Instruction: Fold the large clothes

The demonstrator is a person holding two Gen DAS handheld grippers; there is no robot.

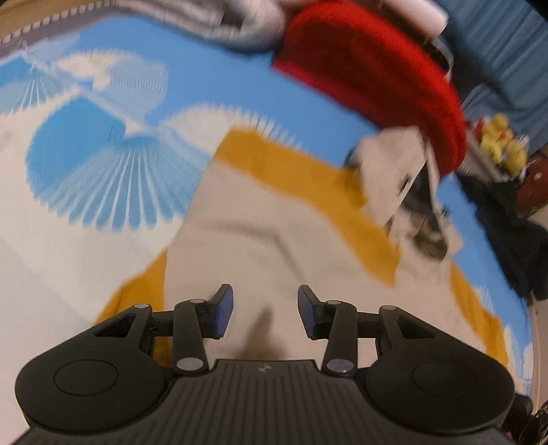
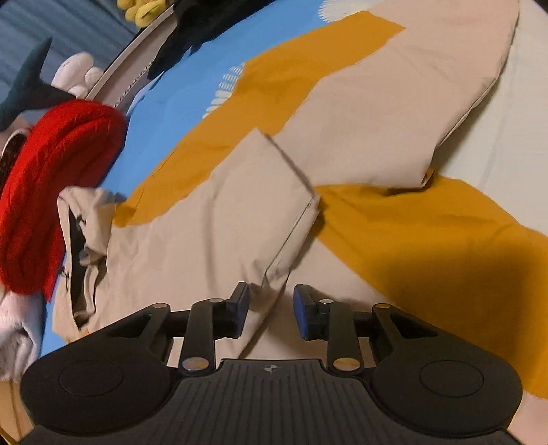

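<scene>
Left wrist view, heavily motion-blurred. The left hand-held gripper point(image 1: 265, 316) sits at lower centre with its jaws partly apart; only beige cloth shows in the gap below, and neither blue pad point(image 1: 222, 316) presses on anything. It holds nothing.

The beige garment point(image 1: 260, 219) lies spread across the middle of the frame on a mustard-yellow sheet point(image 1: 274, 154), which itself lies on a blue and white patterned bed cover point(image 1: 102, 143). A folded red knit point(image 1: 387, 78) sits at the upper right, just beyond the garment's collar end. Grey striped fabric point(image 1: 212, 20) is bunched along the top edge. Yellow plush toys point(image 1: 501, 142) show at the far right, off the bed.

Right wrist view, sharper. The right hand-held gripper point(image 2: 270, 311) is at lower centre, jaws narrowly apart. A folded flap of the beige garment point(image 2: 239, 222) runs down between the 2 pads; the cloth lies against the left pad point(image 2: 241, 308), while a clear gap remains before the right pad. No firm grip is visible.

The garment fills the centre of the frame, with a sleeve-like panel stretching to the upper right. The mustard-yellow sheet point(image 2: 445, 246) shows on the right and in a band through the upper middle. The red knit point(image 2: 58, 191) is at the left edge, touching the garment's collar point(image 2: 82, 232).
</scene>
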